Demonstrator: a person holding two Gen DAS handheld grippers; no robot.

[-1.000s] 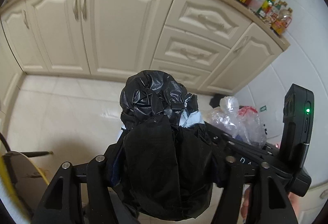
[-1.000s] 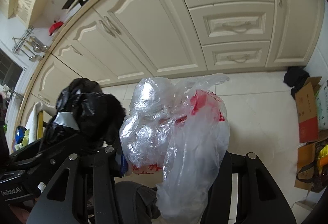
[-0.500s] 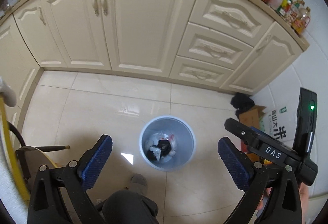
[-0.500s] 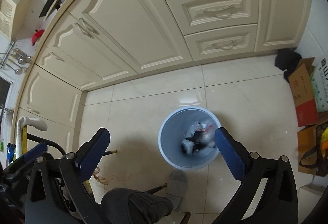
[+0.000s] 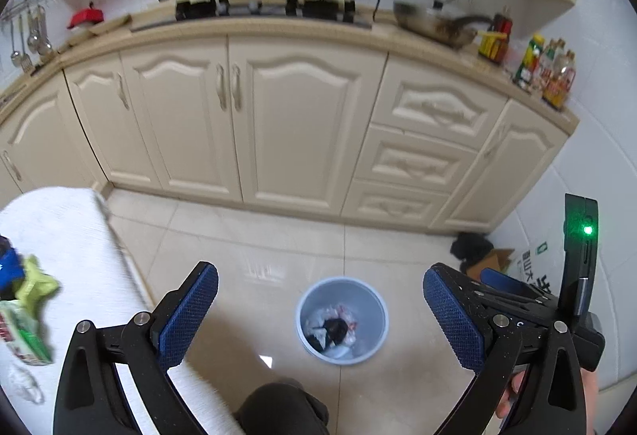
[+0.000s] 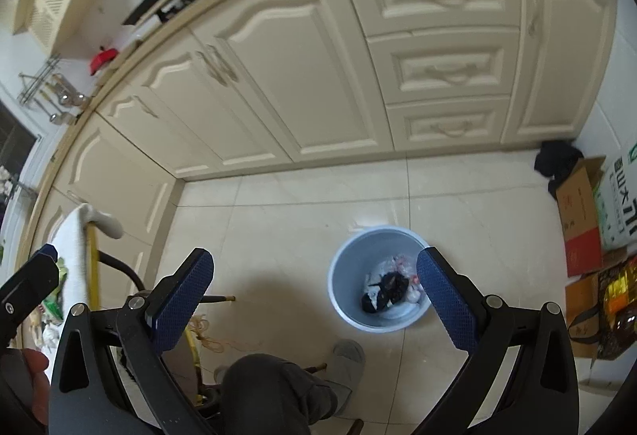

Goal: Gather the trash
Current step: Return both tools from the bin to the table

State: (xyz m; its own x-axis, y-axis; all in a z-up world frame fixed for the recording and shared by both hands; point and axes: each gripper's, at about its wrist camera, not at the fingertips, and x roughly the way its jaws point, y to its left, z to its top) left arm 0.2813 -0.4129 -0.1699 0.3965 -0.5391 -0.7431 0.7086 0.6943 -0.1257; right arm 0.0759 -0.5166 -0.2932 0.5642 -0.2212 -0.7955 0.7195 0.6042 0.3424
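Note:
A pale blue trash bin point(image 5: 308, 309) stands on the tiled floor below me; it also shows in the right wrist view point(image 6: 346, 267). A black bag point(image 5: 333, 327) and a clear plastic bag point(image 5: 338, 310) lie inside it; the right wrist view shows the black bag point(image 6: 384, 293) too. My left gripper point(image 5: 320, 315) is open and empty, high above the bin. My right gripper point(image 6: 314, 301) is open and empty, high above the floor, its right finger over the bin's edge. More trash, a green wrapper point(image 5: 30, 331), lies on a white table point(image 5: 71, 236) at the left.
Cream kitchen cabinets point(image 5: 294, 132) run along the back, with a pan and bottles on the counter. Cardboard boxes point(image 6: 585, 212) and a dark cloth point(image 6: 555, 160) sit by the right wall. My knee and a slippered foot point(image 6: 348, 353) are below the grippers.
Both grippers opened and dropped the black bag and the clear bag into the bin. Since then both have risen, and the left view has tilted up toward the counter and the white table.

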